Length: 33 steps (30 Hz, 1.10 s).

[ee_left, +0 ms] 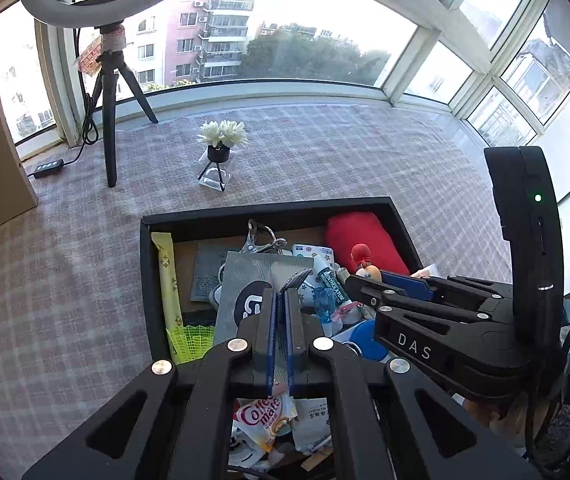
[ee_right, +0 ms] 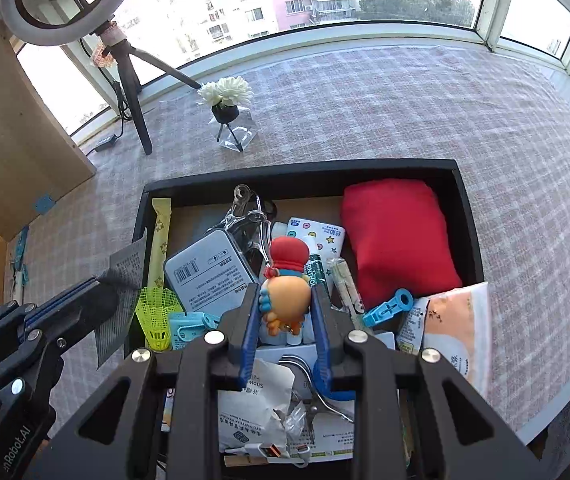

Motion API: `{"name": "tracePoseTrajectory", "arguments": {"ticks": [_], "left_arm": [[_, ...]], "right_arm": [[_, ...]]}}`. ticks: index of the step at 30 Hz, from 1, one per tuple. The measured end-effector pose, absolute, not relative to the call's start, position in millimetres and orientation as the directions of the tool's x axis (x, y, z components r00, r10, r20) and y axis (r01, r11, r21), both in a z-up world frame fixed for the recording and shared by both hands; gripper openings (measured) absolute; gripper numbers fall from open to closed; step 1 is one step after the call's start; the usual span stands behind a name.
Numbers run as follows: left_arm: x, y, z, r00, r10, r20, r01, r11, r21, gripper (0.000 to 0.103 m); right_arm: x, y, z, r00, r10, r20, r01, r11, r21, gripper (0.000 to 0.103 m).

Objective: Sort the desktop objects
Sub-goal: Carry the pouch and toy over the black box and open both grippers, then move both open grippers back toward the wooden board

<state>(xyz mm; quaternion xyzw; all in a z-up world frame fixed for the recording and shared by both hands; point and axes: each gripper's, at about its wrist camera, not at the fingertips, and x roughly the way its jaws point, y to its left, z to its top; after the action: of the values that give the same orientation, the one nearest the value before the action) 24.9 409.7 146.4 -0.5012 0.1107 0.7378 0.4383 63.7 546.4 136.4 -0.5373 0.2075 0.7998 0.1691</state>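
Note:
An open black box [ee_left: 269, 210] [ee_right: 297, 172] sits on the checked cloth, packed with small items. My left gripper [ee_left: 283, 294] [ee_right: 103, 280] is shut on a flat grey ribbed packet [ee_left: 241, 280] [ee_right: 125, 264]; the right wrist view shows it held over the box's left edge. My right gripper [ee_right: 285, 284] [ee_left: 355, 286] is shut on a toy figure [ee_right: 287, 280] [ee_left: 361, 255] with a red cap and an orange body, held above the middle of the box. Its lower part is hidden between the fingers.
The box holds a red pouch [ee_right: 397, 236], a grey tin [ee_right: 209, 276], a green shuttlecock [ee_right: 157, 312], a yellow stick packet [ee_right: 159, 232], blue clips and paper packets. Behind it stand a flower vase [ee_right: 227, 100], a ring-light tripod [ee_right: 133, 80] and a wooden panel [ee_right: 13, 152] on the left.

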Motion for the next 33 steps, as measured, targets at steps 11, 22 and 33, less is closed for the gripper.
{"name": "tracePoseTrajectory", "arguments": {"ticks": [11,22,33], "left_arm": [[42,425,150,-0.055,0.515,-0.855,-0.775,-0.562,-0.288,0.026],[35,402,159,-0.128,0.517,-0.846,-0.761,-0.599,-0.251,0.043],[-4,317,167,-0.215,0.497,-0.841,-0.670,-0.701,-0.244,0.043]], "right_arm": [[77,561,138,-0.371,0.049,-0.927,-0.532,-0.830,0.170,0.055],[63,542,157,-0.390,0.068,-0.918,-0.488,-0.861,0.143,0.058],[21,467,184,-0.435,0.019,-0.900,-0.326,-0.935,0.138,0.062]]}}
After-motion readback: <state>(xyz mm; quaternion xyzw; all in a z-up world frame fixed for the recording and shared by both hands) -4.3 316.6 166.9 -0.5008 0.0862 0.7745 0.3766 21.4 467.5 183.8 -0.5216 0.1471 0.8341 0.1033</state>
